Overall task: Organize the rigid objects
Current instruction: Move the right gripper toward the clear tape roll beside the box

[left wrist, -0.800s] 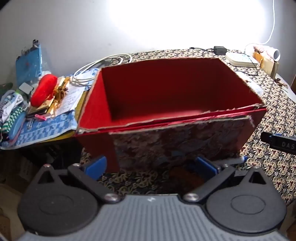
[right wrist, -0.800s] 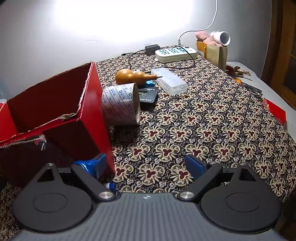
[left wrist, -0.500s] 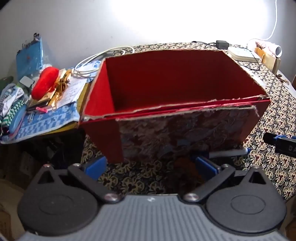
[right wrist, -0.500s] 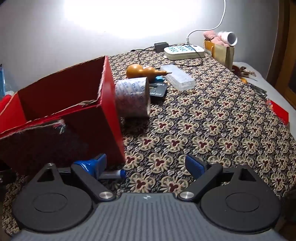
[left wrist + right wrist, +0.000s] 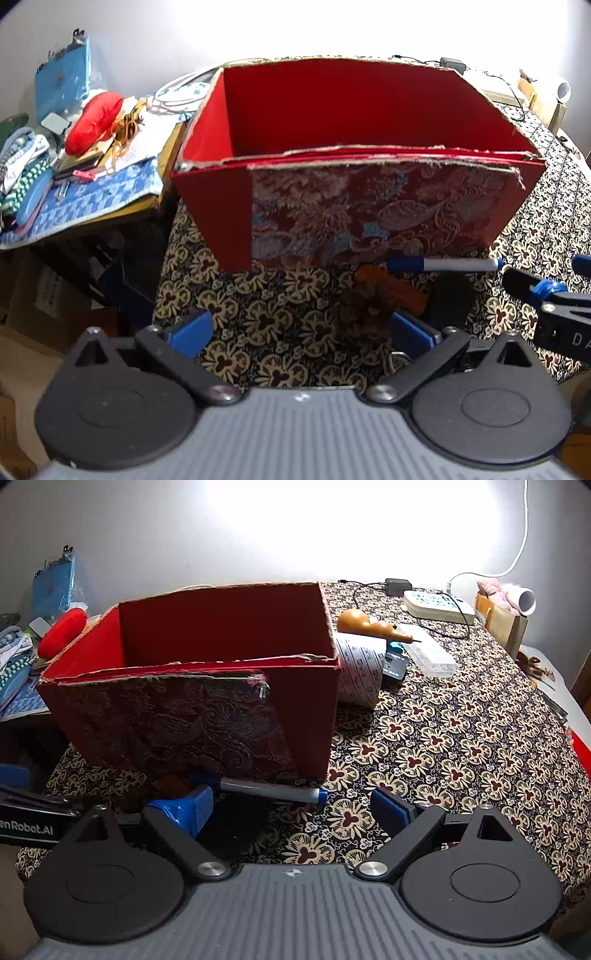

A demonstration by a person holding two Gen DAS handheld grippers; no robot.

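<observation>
Both claws gape empty, left gripper [image 5: 301, 326] lettered "enRobot.AI", right gripper [image 5: 293, 808] "DA"; marker [image 5: 271, 788] between.

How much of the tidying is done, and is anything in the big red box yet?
Nothing looks done: the open red cardboard box shows no items inside, though its floor is hidden. Nothing is in hand; the left gripper and right gripper are open. Left to tidy: the blue-capped marker pen, brown gourd, patterned tape roll and clear plastic case.
</observation>
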